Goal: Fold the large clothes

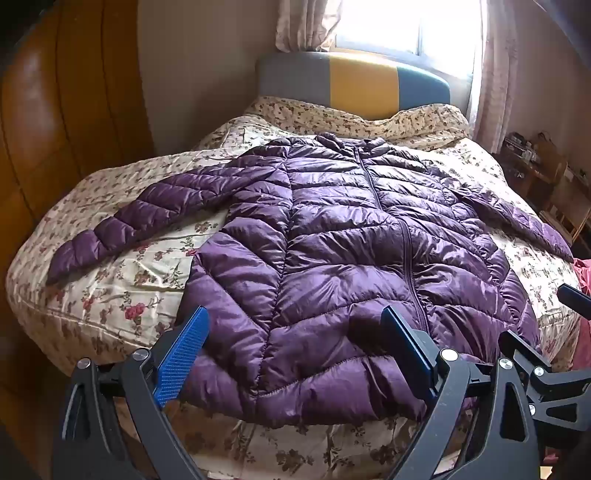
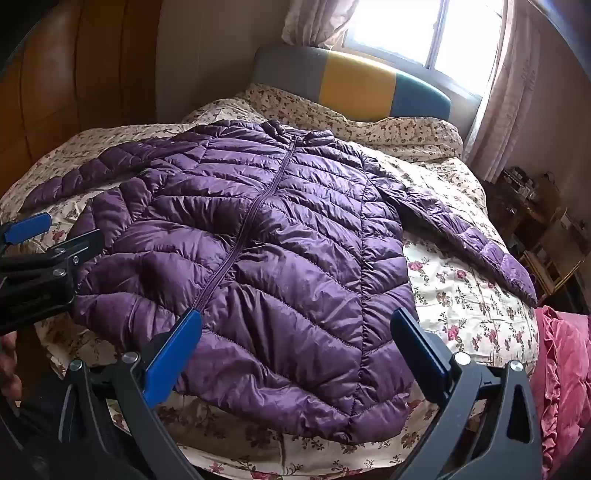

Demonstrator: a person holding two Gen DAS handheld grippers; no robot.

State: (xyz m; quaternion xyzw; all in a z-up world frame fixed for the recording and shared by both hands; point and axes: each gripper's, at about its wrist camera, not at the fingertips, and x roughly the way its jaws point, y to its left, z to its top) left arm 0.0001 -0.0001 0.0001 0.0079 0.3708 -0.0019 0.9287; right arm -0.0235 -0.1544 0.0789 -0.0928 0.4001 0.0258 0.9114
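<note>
Purple quilted puffer jacket (image 1: 332, 236) spread front-up on the bed, its hem nearest both wide-open grippers.

The jacket's long axis runs from hem to collar, straight away from the grippers toward the grey, yellow and blue padded headboard (image 1: 354, 85); its zipper is closed and both sleeves are splayed outward. The left gripper (image 1: 295, 332) hovers over the hem's left half, the right gripper (image 2: 295, 332) over the right half, each holding nothing; each looks equally near, so either sleeve suits its own side. The floral cream bedspread (image 1: 122, 280) is soft and rumpled, likely to give under pressure. A bright curtained window (image 2: 424, 26) sits behind the headboard, a wooden wardrobe (image 1: 55, 129) left of it.
</note>
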